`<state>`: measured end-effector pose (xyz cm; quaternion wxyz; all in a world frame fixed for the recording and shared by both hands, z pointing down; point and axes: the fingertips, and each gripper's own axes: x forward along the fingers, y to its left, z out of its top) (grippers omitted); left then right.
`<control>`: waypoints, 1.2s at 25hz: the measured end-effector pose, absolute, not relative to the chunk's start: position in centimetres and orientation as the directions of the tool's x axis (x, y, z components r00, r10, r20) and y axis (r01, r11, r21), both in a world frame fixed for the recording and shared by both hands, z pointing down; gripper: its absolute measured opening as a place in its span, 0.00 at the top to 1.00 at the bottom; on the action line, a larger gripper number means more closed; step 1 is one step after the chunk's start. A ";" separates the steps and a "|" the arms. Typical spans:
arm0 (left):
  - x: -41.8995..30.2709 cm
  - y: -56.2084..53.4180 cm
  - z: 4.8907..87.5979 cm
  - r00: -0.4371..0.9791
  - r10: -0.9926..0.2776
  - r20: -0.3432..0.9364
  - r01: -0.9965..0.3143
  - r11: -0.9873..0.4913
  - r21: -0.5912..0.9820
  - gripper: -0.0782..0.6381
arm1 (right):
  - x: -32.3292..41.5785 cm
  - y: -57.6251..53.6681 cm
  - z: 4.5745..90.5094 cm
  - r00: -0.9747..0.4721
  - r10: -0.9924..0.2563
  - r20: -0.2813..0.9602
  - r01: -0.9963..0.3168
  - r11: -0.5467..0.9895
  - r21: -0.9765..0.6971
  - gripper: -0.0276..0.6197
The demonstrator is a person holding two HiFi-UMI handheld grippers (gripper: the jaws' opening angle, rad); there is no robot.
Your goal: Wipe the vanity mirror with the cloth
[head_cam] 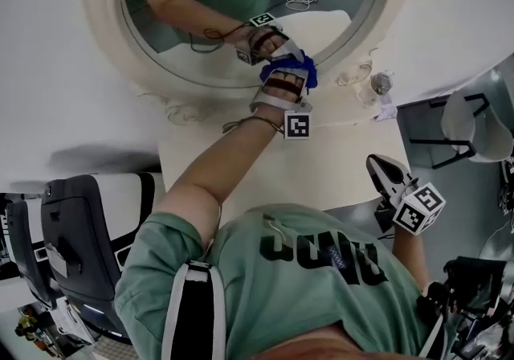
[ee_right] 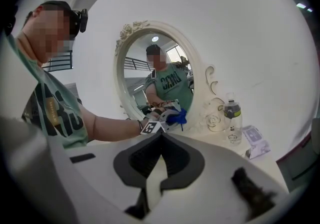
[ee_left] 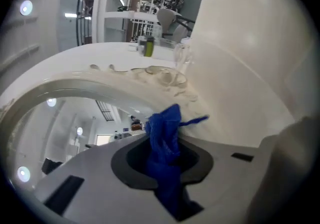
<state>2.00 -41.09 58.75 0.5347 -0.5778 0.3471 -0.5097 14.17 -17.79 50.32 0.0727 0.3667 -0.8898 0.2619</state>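
The oval vanity mirror (head_cam: 161, 37) with a cream carved frame (head_cam: 112, 45) stands on a pale table (head_cam: 353, 165). My left gripper (head_cam: 285, 63) is shut on a bunched blue cloth (head_cam: 291, 71) and holds it against the lower right rim of the glass. In the left gripper view the cloth (ee_left: 165, 138) sticks out between the jaws, right at the frame (ee_left: 125, 88) and glass (ee_left: 55, 133). My right gripper (head_cam: 379, 164) hangs back over the table's right edge, shut and empty. The right gripper view shows the mirror (ee_right: 160, 73), the cloth (ee_right: 178, 116) and the left gripper (ee_right: 167, 113).
A clear water bottle (head_cam: 379, 83) and a small printed box (head_cam: 387, 112) stand right of the mirror's base; both show again, bottle (ee_right: 232, 118) and box (ee_right: 255, 140). A white chair (head_cam: 470, 125) is at the right and a dark office chair (head_cam: 80, 238) at the left.
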 end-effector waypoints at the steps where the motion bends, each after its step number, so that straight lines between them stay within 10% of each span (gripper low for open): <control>1: 2.0 -41.1 59.6 0.231 -0.944 0.237 0.152 -0.205 -0.967 0.79 | 14.1 -17.9 50.4 -0.722 -0.613 0.321 -0.689 0.596 -0.412 0.95; 12: 0.6 -39.7 59.3 0.203 -0.845 0.495 0.113 -0.482 -0.869 0.79 | 12.2 -18.6 48.6 -0.760 -0.590 0.273 -0.648 0.658 -0.382 0.95; 22: -10.3 -36.3 21.7 0.129 -0.983 -0.130 -0.286 0.089 -0.954 0.79 | 10.5 -17.9 45.5 -0.811 -0.554 0.189 -0.584 0.741 -0.333 0.95; 30: -15.2 -35.7 11.5 -0.038 -0.967 -0.251 -0.317 0.250 -0.915 0.78 | 11.6 -17.4 43.7 -0.805 -0.574 0.151 -0.591 0.749 -0.300 0.95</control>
